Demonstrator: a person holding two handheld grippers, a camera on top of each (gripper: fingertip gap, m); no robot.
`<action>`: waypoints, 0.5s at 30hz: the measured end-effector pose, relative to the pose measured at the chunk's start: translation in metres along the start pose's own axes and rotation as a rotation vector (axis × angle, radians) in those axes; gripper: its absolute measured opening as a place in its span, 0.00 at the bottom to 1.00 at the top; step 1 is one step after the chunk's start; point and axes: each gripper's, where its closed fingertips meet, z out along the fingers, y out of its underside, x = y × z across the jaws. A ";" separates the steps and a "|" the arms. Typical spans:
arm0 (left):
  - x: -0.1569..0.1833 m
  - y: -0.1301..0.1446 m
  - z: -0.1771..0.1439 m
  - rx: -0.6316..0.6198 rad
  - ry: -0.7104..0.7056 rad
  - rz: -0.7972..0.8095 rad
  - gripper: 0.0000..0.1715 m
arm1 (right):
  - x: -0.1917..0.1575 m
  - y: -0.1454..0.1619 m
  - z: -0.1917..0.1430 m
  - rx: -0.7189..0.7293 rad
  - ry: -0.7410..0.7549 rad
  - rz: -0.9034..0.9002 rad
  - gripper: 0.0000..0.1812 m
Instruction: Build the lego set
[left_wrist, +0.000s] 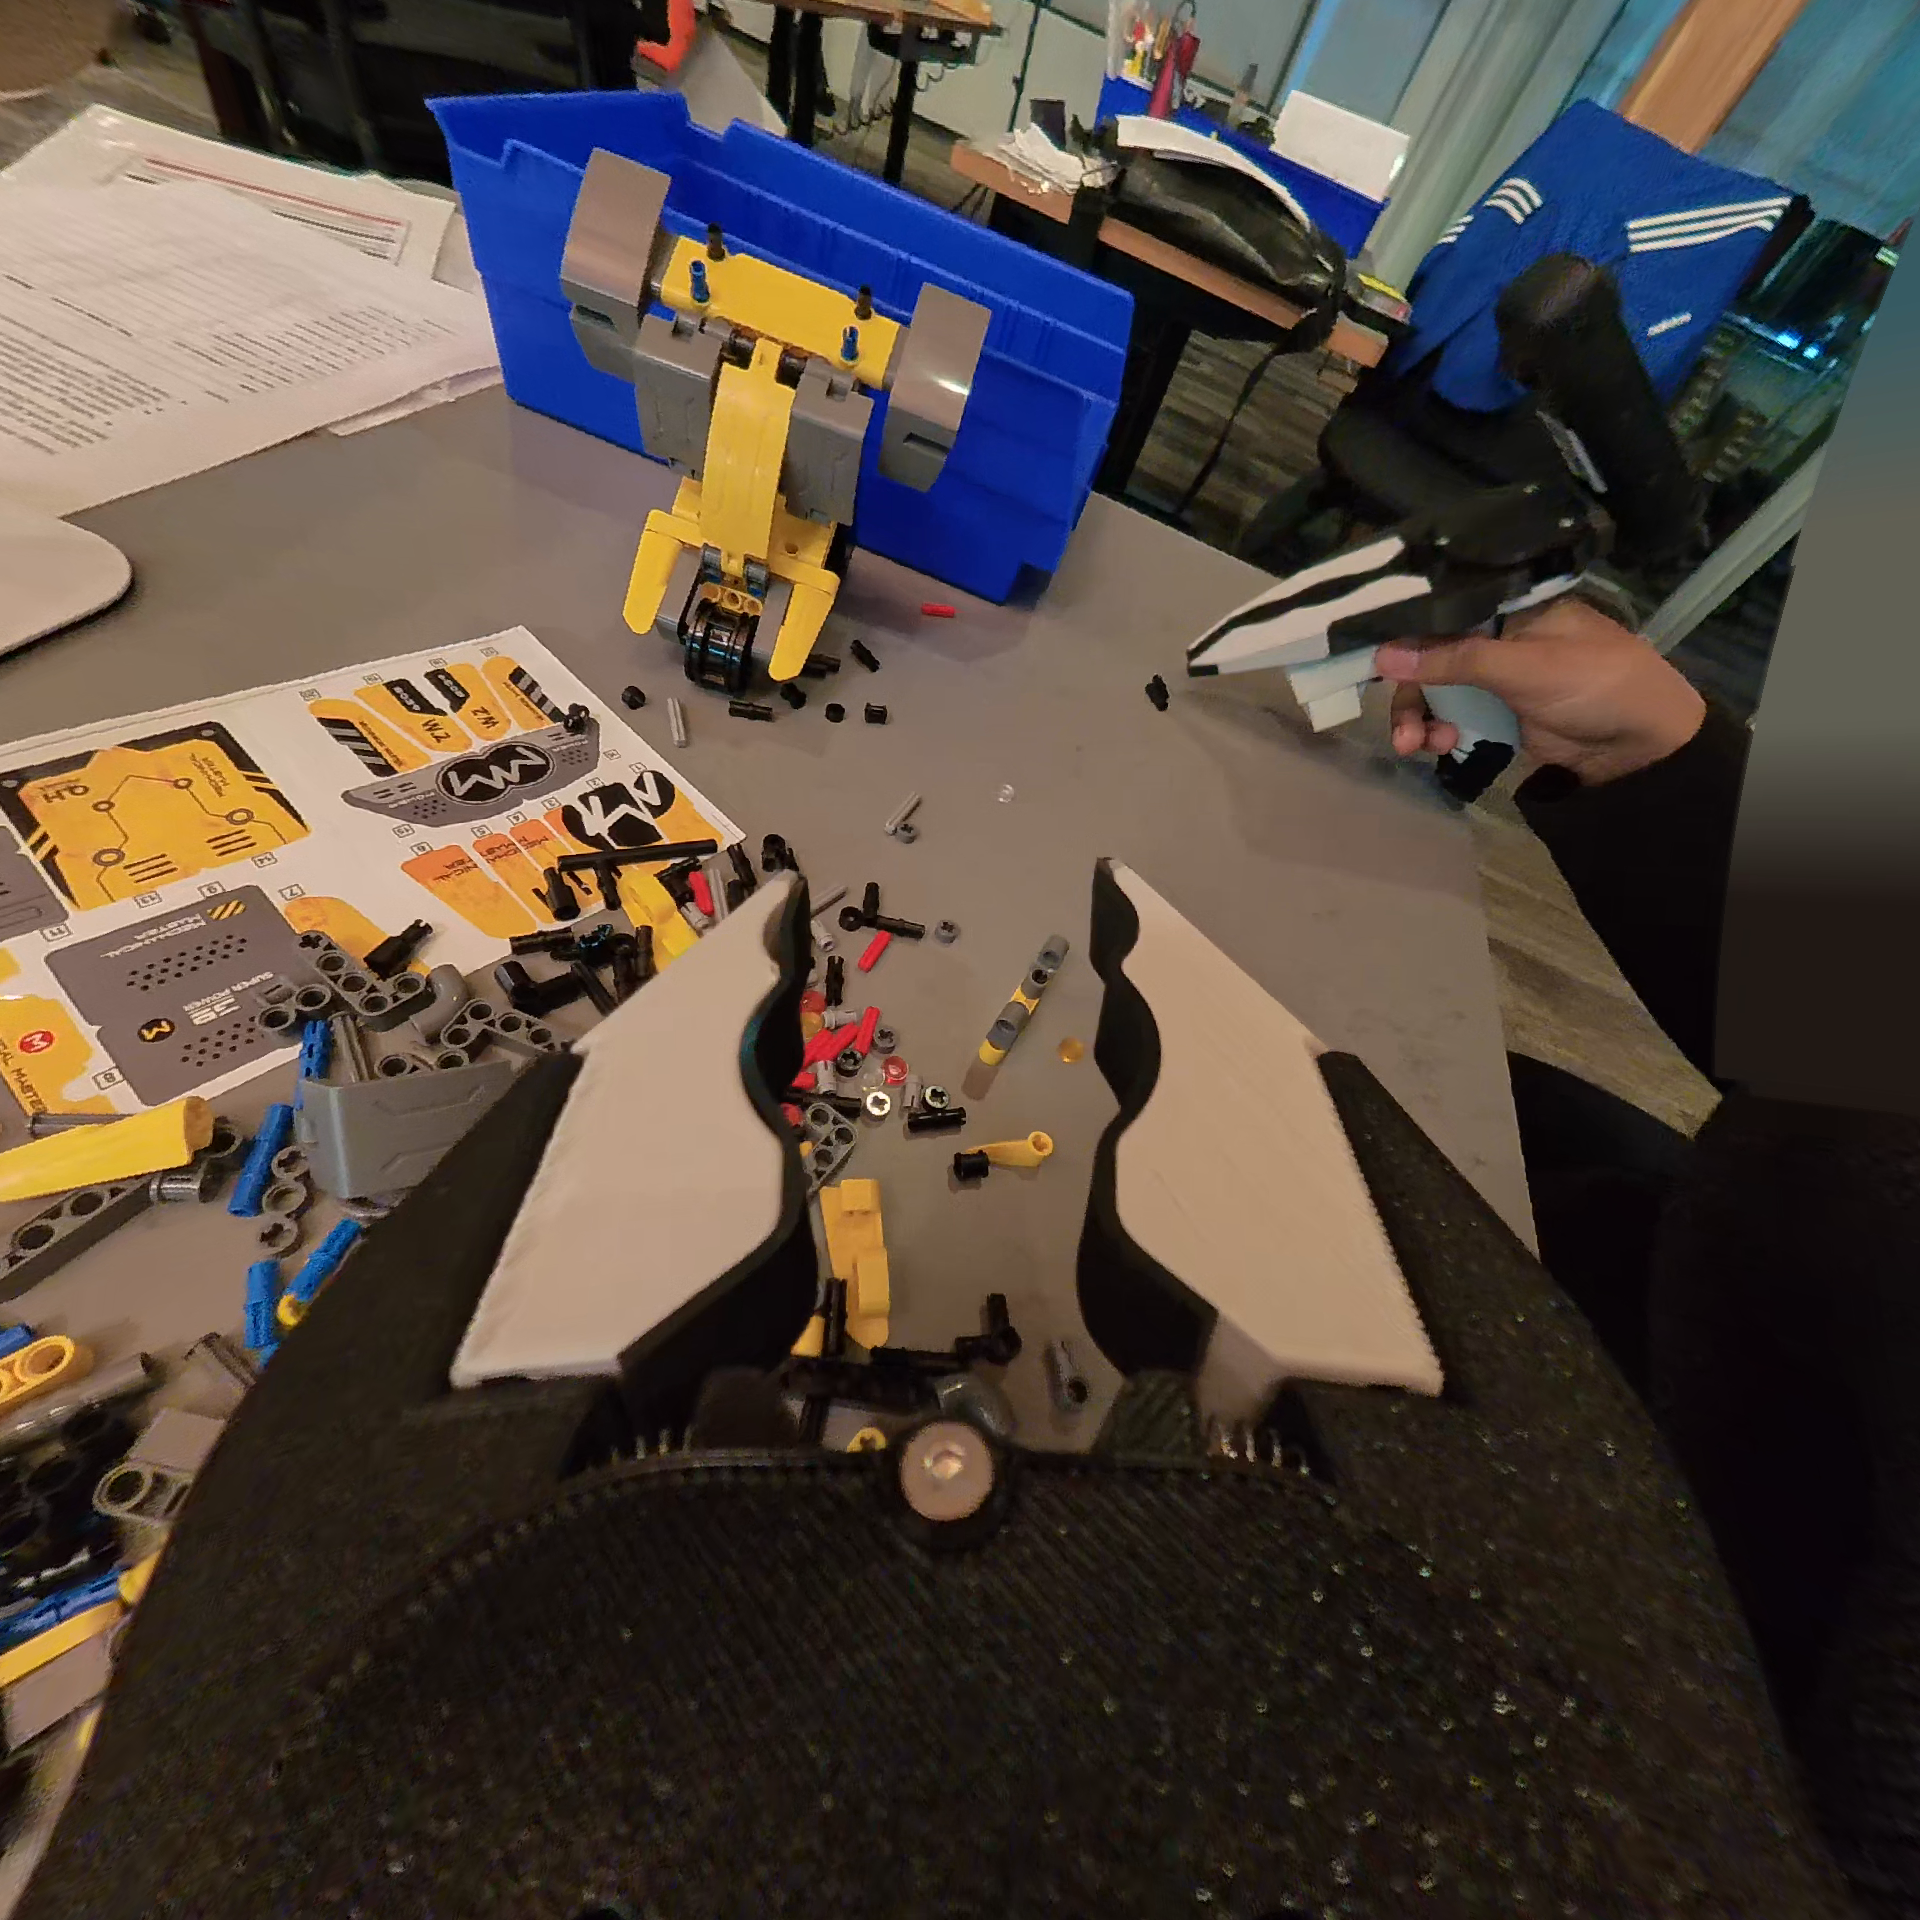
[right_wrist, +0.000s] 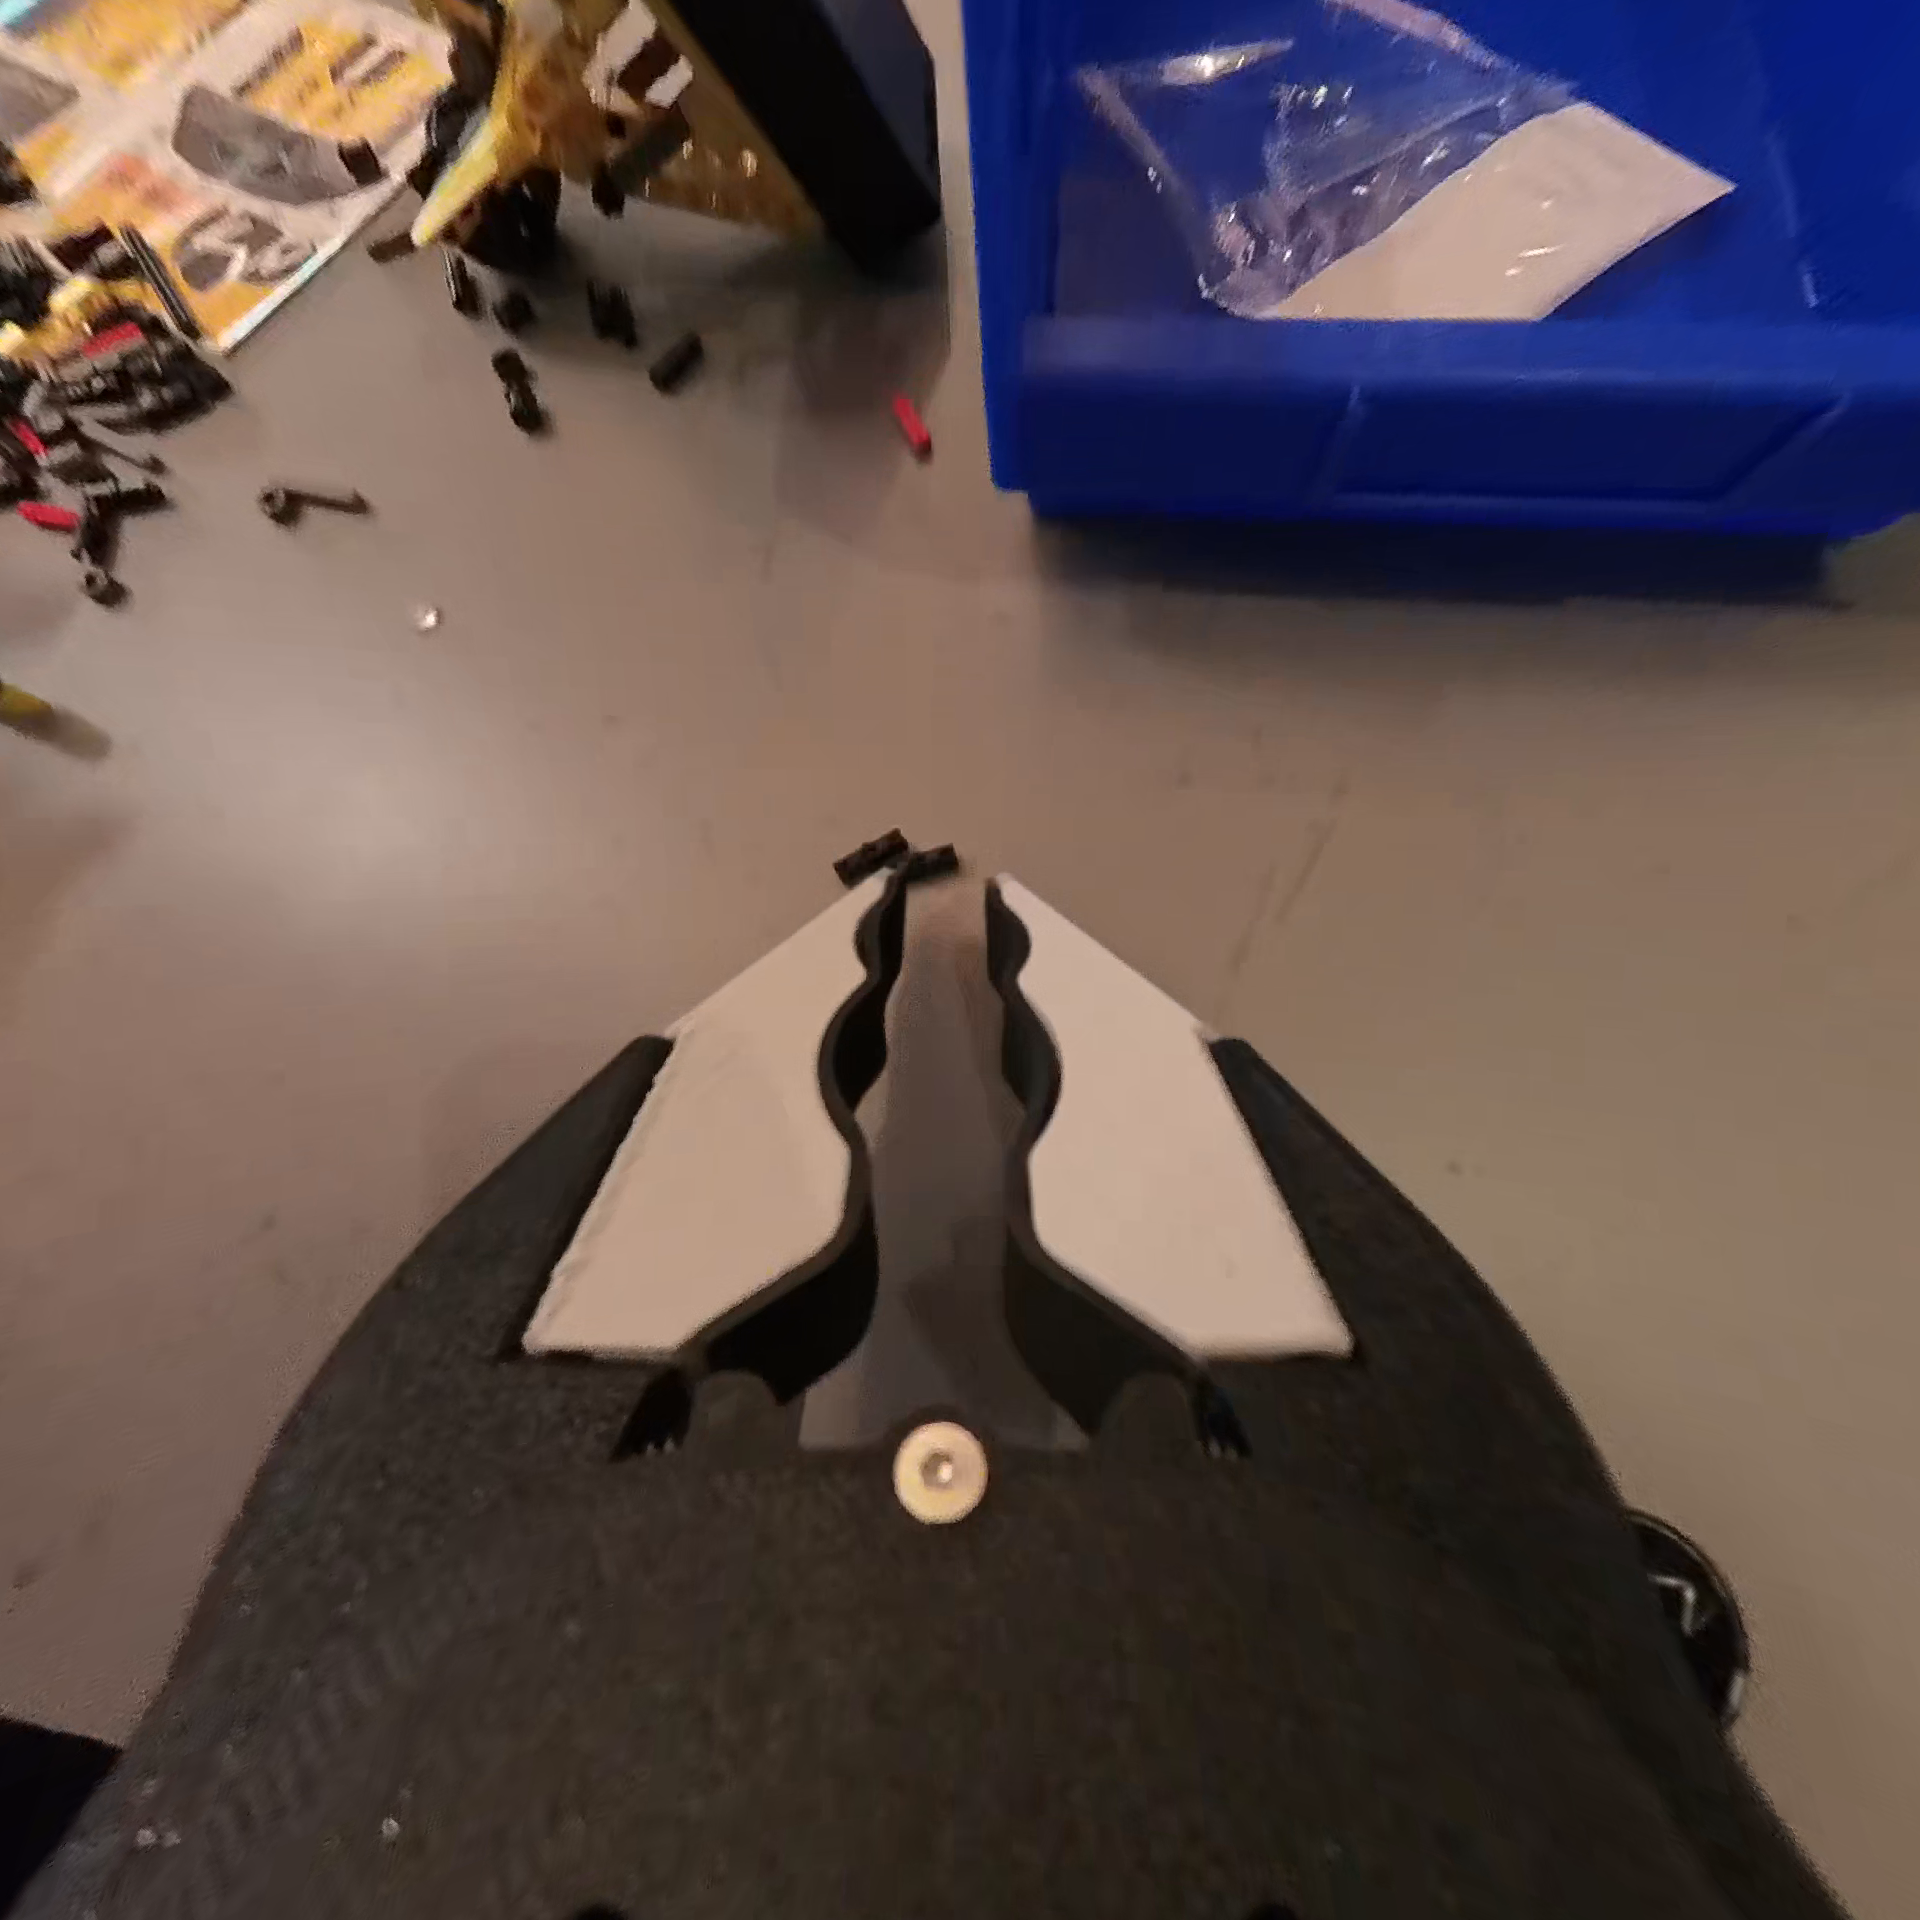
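My left gripper (left_wrist: 951, 873) is open and empty, hovering over a pile of small black, red, grey and yellow building-toy parts (left_wrist: 862, 1039) on the grey table (left_wrist: 1195, 831). My right gripper (right_wrist: 940, 883) has its jaws a narrow gap apart and holds nothing. Its tips are right at a small black pin (right_wrist: 894, 857) on the table. The left wrist view shows that gripper (left_wrist: 1195, 660) in a person's hand (left_wrist: 1558, 696), next to the same pin (left_wrist: 1156, 691). A yellow and grey toy model (left_wrist: 748, 436) leans on a blue bin (left_wrist: 997, 343).
A sticker sheet (left_wrist: 208, 831) lies at the left with more loose parts on it. The blue bin (right_wrist: 1455, 436) holds a clear plastic bag (right_wrist: 1403, 187). A red pin (right_wrist: 911, 424) lies near it. Papers (left_wrist: 208, 291) are at the far left. The table edge (left_wrist: 1496, 1039) runs along the right. Left tips to right tips: about 30 centimeters. The left gripper is farther from the red pin (right_wrist: 911, 424), some 30 centimeters, than the right, some 12 centimeters.
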 end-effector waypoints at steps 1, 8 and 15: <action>0.001 0.001 0.001 -0.007 0.001 0.002 0.31 | 0.000 0.002 0.001 -0.009 -0.003 -0.013 0.09; 0.007 0.010 0.009 -0.049 0.008 0.014 0.32 | -0.008 0.000 0.014 -0.029 -0.064 -0.095 0.11; 0.014 0.019 0.017 -0.095 0.030 0.022 0.32 | -0.030 0.013 0.007 -0.074 -0.153 -0.118 0.14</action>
